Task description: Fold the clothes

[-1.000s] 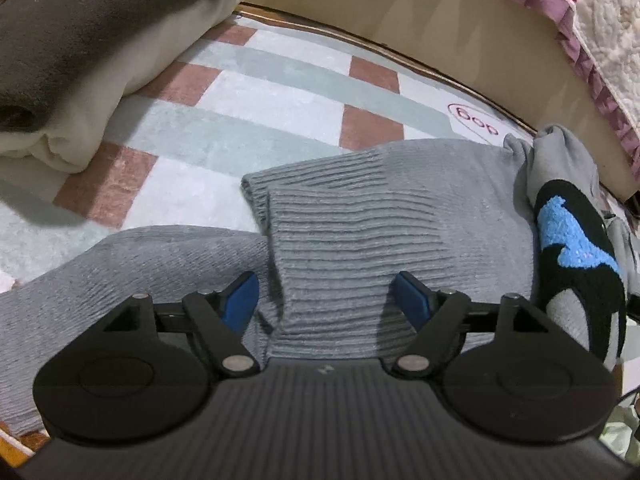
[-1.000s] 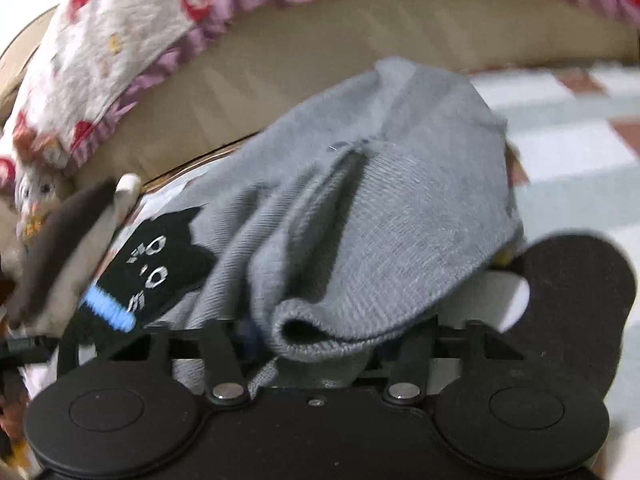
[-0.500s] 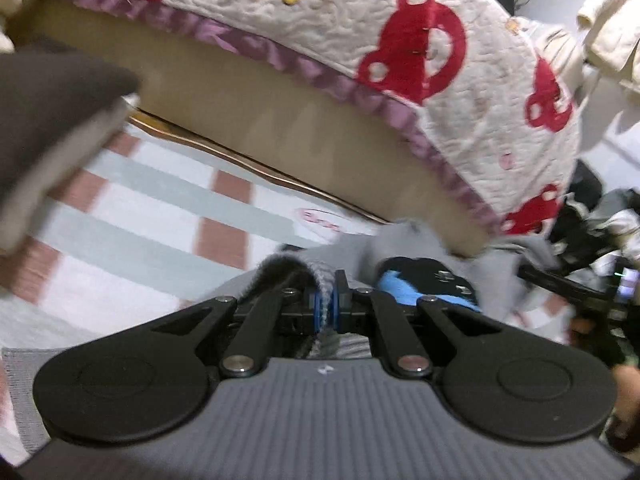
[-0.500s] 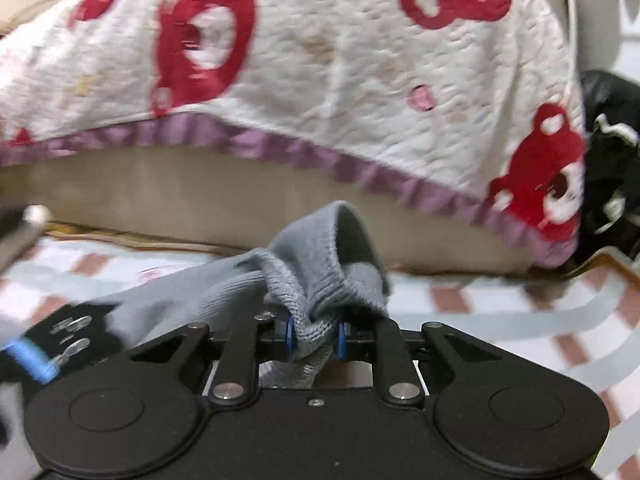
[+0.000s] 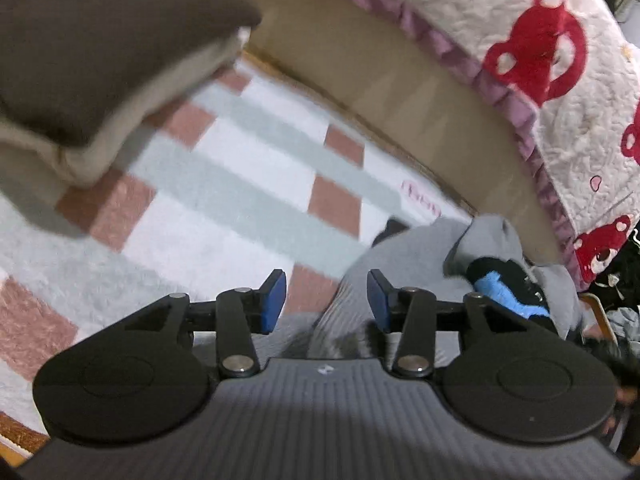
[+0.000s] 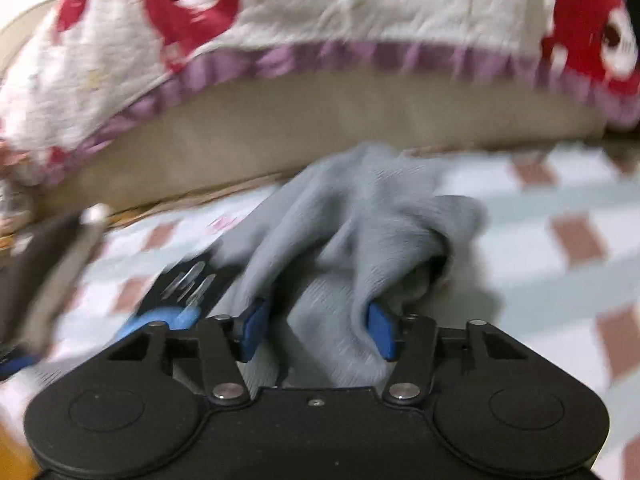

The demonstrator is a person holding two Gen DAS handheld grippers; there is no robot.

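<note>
home bedroom | bear-print quilt [image 5: 532,40] | checked rug [image 5: 224,184]

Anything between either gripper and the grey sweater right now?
Nothing visible. The left gripper is open with the grey sweater lying directly ahead on the checked rug. The right gripper is open too, with sweater folds between its fingers. The folded stack sits off to the side.

Half a second ago both hand-held grippers were pinched tight on the gray sweater [image 6: 360,216]. Now the left hand-held gripper [image 5: 326,300] has spread its blue pads wide, and the right hand-held gripper [image 6: 318,330] has too. The sweater has dropped lower, lying bunched on the checked rug [image 5: 224,184].
</note>
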